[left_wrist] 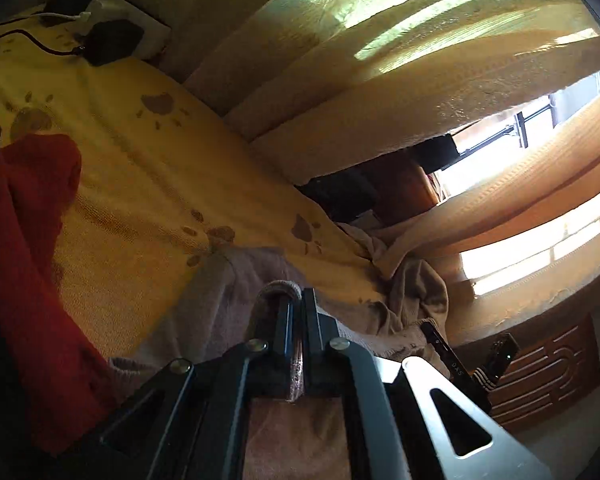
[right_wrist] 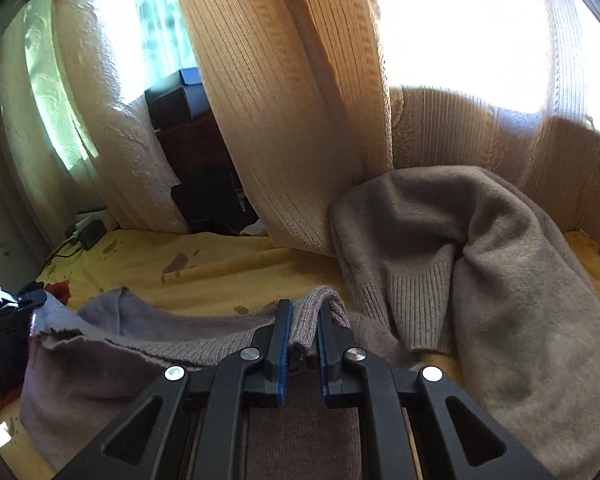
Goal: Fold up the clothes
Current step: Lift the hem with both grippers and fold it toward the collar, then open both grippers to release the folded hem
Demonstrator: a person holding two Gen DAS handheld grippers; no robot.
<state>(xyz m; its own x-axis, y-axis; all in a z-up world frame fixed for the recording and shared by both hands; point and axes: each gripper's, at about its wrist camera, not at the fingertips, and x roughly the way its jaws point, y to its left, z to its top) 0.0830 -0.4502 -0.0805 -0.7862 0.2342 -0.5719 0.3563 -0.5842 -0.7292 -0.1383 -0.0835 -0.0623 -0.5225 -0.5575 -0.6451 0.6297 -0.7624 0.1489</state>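
A grey-brown knit sweater [right_wrist: 500, 280] lies bunched on a yellow paw-print blanket [right_wrist: 220, 268]. My right gripper [right_wrist: 303, 312] is shut on the sweater's ribbed hem, with knit folded over between the fingers. My left gripper [left_wrist: 297, 300] is shut on another edge of the same sweater [left_wrist: 228, 288], which loops over its fingertips. The sweater's edge stretches between both grippers, lifted a little off the blanket. The left gripper also shows at the left edge of the right wrist view [right_wrist: 4, 300].
A red garment [left_wrist: 32, 264] lies on the blanket to the left. Chargers and cables [left_wrist: 104, 40] lie at the blanket's far end. Beige curtains [right_wrist: 284, 120] hang along the bed's far side, with dark furniture [right_wrist: 196, 152] behind them. A patterned mat [left_wrist: 548, 376] lies on the floor.
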